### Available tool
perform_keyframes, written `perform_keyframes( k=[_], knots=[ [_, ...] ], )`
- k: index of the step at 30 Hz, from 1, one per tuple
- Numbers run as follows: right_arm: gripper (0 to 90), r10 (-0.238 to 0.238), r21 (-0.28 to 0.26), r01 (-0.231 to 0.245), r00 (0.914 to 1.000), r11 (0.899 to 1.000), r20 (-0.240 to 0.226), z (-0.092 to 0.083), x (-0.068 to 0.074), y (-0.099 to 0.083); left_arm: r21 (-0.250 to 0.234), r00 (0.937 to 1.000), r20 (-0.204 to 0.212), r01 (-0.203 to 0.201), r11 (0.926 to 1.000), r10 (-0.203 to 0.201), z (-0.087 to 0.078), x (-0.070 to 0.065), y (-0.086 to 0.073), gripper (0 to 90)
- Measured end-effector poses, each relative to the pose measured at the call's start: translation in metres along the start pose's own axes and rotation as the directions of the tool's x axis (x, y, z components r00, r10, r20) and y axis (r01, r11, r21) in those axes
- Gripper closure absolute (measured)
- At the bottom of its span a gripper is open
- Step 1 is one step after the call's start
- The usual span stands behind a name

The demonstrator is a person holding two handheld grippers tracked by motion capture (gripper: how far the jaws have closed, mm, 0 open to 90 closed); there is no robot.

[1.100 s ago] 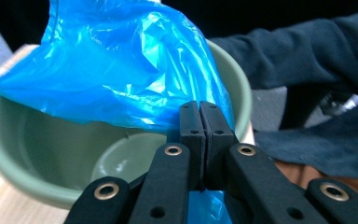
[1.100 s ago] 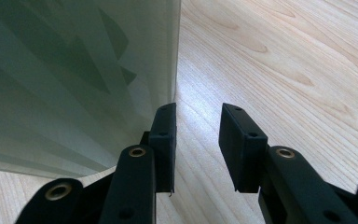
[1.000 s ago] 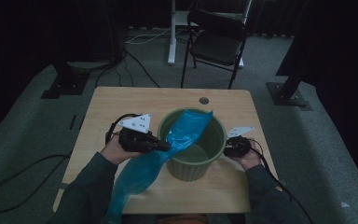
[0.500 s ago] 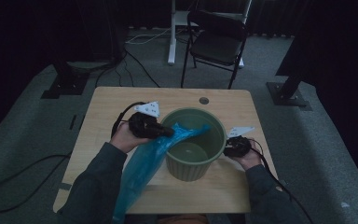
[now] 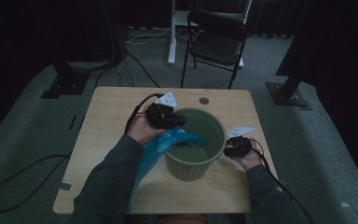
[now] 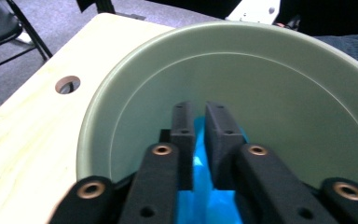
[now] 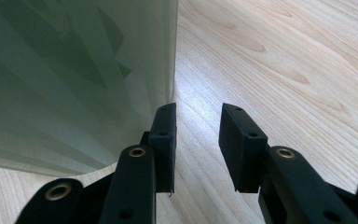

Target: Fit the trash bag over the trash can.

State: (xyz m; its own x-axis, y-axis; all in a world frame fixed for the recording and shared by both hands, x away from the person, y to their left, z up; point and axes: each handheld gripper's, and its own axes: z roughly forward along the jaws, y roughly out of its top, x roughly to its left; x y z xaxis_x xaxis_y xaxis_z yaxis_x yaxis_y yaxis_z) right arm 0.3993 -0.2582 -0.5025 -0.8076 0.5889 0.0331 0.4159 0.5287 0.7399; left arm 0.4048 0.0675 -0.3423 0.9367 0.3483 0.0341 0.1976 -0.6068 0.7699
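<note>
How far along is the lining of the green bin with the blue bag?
Early stage. Done: one end of the blue bag is over the rim and inside the green bin. In hand: the left gripper sits in the bin with the bag between its jaws, which have just been opening; the right gripper is open against the bin's outer wall. Left: most of the bag hangs outside, unspread.

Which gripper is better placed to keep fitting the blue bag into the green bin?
Left gripper: over the green bin, blue bag between its just-opening jaws. Right gripper sits empty outside.
</note>
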Motion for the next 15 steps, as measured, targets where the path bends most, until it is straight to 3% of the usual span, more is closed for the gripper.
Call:
perform_keyframes(
  k=[9, 15],
  knots=[
    [66.6, 0.008, 0.0, -0.008, 1.0, 1.0, 0.003, -0.002, -0.001, -0.002, -0.057, 0.9995, -0.03, 0.011, 0.9983, -0.013, -0.016, -0.002, -0.006, 64.8],
    [66.5, 0.008, 0.0, -0.008, 1.0, 1.0, 0.004, -0.002, -0.001, -0.002, -0.088, 0.9976, -0.062, 0.024, 0.9959, -0.029, -0.046, -0.005, -0.018, 63.7]
  ],
)
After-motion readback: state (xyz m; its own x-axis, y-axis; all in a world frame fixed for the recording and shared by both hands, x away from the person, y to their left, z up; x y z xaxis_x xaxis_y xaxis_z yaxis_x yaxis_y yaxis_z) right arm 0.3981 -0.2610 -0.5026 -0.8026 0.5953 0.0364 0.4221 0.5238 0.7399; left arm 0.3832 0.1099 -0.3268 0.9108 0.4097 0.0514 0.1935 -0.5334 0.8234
